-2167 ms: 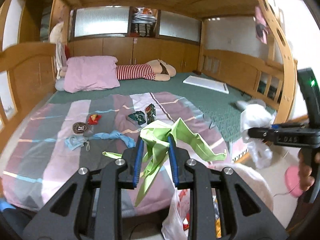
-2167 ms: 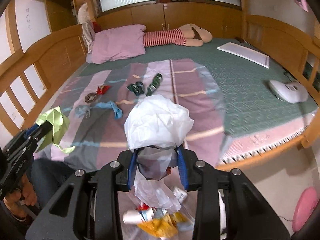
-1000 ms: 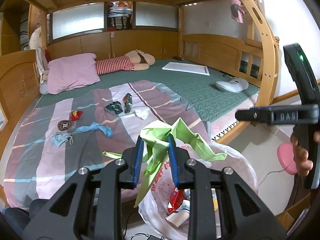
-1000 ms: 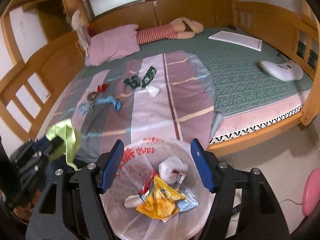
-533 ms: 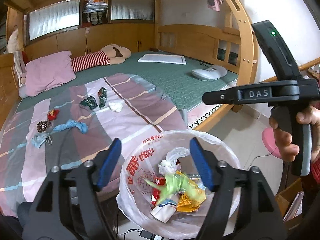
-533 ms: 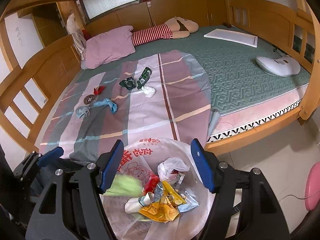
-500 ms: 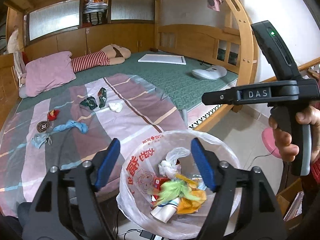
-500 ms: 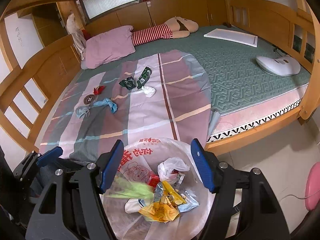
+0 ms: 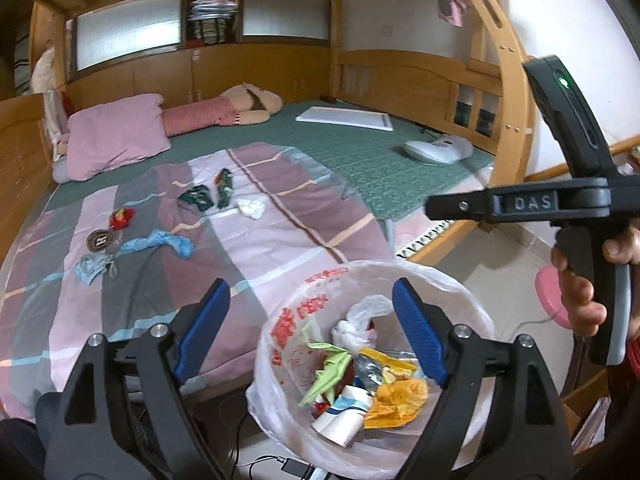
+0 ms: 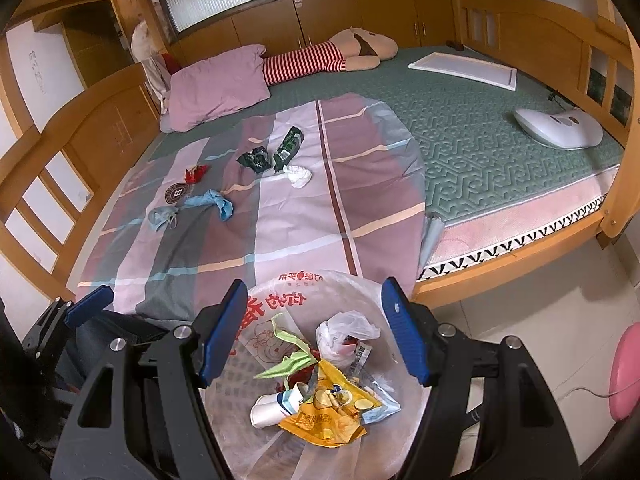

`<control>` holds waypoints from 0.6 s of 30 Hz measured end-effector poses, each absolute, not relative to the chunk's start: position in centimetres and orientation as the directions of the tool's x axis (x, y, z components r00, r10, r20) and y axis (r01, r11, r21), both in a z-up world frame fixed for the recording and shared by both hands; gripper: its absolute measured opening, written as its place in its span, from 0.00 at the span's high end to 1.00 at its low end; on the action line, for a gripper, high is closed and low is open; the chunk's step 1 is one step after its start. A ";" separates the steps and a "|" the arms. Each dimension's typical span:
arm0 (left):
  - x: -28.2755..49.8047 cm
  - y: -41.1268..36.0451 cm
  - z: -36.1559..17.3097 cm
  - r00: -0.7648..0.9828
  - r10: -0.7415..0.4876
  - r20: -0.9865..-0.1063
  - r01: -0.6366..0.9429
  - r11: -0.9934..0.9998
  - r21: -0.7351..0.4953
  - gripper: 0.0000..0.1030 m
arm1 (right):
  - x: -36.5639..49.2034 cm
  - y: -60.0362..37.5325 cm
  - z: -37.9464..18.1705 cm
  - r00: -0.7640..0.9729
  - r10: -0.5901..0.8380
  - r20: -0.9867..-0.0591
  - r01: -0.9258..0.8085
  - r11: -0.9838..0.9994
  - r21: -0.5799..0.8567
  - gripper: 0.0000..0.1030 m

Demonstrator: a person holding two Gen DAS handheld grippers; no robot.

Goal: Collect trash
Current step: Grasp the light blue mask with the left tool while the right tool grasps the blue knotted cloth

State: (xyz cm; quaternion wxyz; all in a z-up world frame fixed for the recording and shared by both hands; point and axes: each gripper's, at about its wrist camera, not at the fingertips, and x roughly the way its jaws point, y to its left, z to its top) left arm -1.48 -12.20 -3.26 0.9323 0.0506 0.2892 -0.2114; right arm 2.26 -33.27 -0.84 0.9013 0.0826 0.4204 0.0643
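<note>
A bin lined with a white plastic bag [image 9: 464, 292] [image 10: 304, 280] stands by the bed and holds wrappers, a cup, a white bag and the green paper scrap [image 9: 326, 368] [image 10: 288, 364]. My left gripper [image 9: 310, 332] is open and empty above the bin. My right gripper [image 10: 312, 336] is open and empty above it too. On the striped sheet lie a white crumpled tissue [image 9: 251, 207] [image 10: 298, 176], two dark green wrappers [image 9: 196, 197] [image 10: 254, 159], a red wrapper [image 9: 121, 217] [image 10: 196, 172], a round brown disc [image 9: 99, 240] [image 10: 176, 193] and blue rags [image 9: 160, 242] [image 10: 212, 202].
A purple pillow [image 9: 116, 136] [image 10: 220, 84] and a striped plush doll [image 10: 332, 58] lie at the bed's far end. A white board [image 10: 464, 67] and a white device [image 10: 558, 128] lie on the green mat. A pink object [image 10: 626, 372] sits on the floor.
My left gripper opened and dropped the green paper scrap into the bin. My right gripper earlier let go of the white plastic bag into the bin. Both now hang open above it.
</note>
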 end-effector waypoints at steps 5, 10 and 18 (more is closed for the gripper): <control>3.5 -7.0 -4.5 0.824 -0.128 -0.552 0.186 0.981 0.050 0.18 | 4.8 -32.4 -1.7 0.625 0.172 -0.761 -0.032 0.980 0.195 0.33; 14.6 4.7 -8.9 0.715 0.025 -0.699 -0.181 0.972 -0.150 0.39 | 8.3 -29.5 -3.2 0.574 0.185 -0.798 -0.069 0.982 0.178 0.33; 26.9 15.6 -15.3 0.603 0.122 -0.789 -0.569 0.758 -0.319 0.15 | 14.5 -24.9 -6.4 0.500 0.174 -0.848 -0.089 0.985 0.149 0.33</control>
